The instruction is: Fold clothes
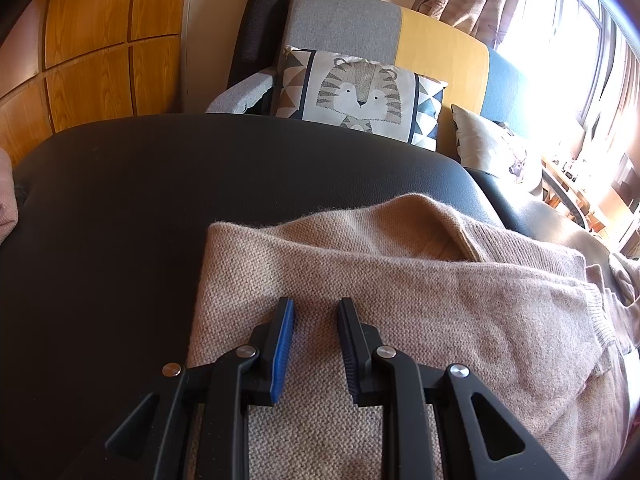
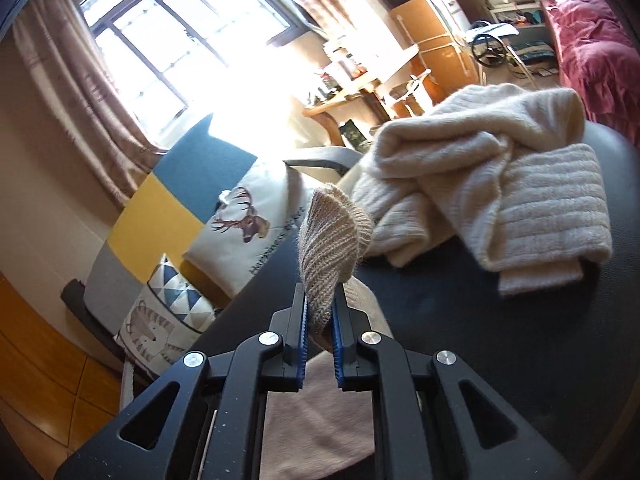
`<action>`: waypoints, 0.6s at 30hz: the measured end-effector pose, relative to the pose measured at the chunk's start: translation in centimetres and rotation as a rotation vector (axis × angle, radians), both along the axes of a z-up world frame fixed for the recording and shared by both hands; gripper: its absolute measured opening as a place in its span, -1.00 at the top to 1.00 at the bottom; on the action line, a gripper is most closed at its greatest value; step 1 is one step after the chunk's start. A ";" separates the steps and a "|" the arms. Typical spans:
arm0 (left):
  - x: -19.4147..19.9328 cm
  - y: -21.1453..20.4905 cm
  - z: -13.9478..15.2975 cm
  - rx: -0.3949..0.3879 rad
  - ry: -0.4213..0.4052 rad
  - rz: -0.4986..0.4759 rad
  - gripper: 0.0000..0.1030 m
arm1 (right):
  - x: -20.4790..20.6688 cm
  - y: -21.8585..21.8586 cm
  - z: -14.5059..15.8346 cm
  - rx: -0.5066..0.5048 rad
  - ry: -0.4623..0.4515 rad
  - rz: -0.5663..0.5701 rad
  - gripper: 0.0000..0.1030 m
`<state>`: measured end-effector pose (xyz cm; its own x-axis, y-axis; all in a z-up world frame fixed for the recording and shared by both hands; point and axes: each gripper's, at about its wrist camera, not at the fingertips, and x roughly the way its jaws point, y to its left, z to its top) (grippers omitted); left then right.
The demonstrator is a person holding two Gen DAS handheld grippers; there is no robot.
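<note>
Black table [image 1: 120,208] by sofa | tan sweater [image 1: 400,300] lies under left gripper [image 1: 316,320], jaws apart, empty | right gripper [image 2: 320,304] clamped on its ribbed cuff [image 2: 332,248], lifted | soft, light, floppy knit; likely best pinched at hems | cream sweater [image 2: 500,180] heaped ahead

Black padded table [image 1: 120,208] (glossy), beige sweater [image 1: 400,300], cream sweater [image 2: 500,184]
</note>
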<state>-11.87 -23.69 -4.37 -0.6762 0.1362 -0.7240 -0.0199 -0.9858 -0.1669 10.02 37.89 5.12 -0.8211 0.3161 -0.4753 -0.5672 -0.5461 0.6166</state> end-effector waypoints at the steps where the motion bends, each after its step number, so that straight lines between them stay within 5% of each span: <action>1: 0.0 0.0 0.0 0.003 0.000 0.000 0.56 | -0.8 -0.8 0.7 0.003 0.016 0.025 0.79; 11: -0.8 -0.3 0.9 0.054 -0.036 -0.023 0.51 | -8.1 -12.1 5.3 0.064 0.075 0.315 0.79; 18: -0.4 3.1 4.3 0.121 0.004 -0.159 0.49 | -11.8 -18.3 5.2 0.087 0.064 0.449 0.79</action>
